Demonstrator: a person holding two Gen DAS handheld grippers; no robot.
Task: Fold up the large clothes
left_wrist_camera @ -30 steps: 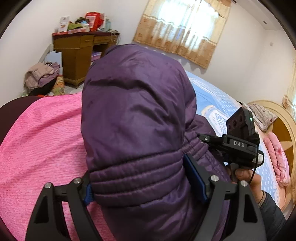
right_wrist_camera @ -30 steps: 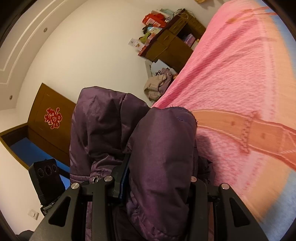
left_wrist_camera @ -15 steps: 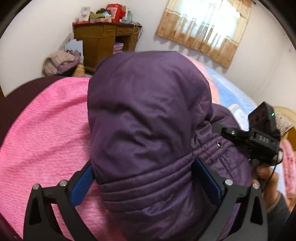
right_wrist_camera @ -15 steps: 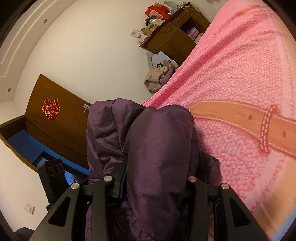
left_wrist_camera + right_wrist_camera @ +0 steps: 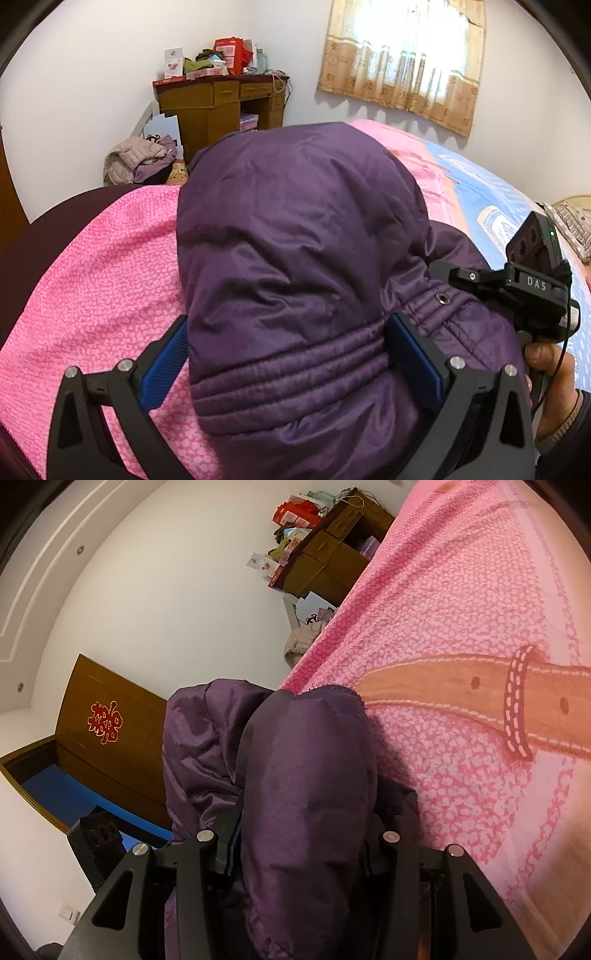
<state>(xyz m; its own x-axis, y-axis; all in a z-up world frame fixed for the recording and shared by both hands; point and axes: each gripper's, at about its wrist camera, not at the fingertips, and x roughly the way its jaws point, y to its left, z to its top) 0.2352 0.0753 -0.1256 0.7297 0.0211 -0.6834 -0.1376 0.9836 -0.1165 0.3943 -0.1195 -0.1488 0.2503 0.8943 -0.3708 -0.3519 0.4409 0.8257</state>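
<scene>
Purple padded jacket (image 5: 295, 258) bunched between both grippers, above the bed's pink blanket (image 5: 92, 288); left gripper (image 5: 288, 354) has its fingers spread wide around the ribbed hem band, blue pads (image 5: 164, 354) pressing its sides, so closed onto the fabric; right gripper (image 5: 299, 853) pinches a thick fold nearby, fingers narrowed on it; right gripper also visible from left view (image 5: 532, 291), just beside the jacket. Judgement: a fold-over is under way, hem carried across the bed. To do it well: move both grippers level and together; keep the hem taut between them; lay it down flat, edges aligned, before letting go; puffy, slippery fabric may slide or spring back. Desk (image 5: 221, 99) and clothes pile (image 5: 136, 162) well apart.
</scene>
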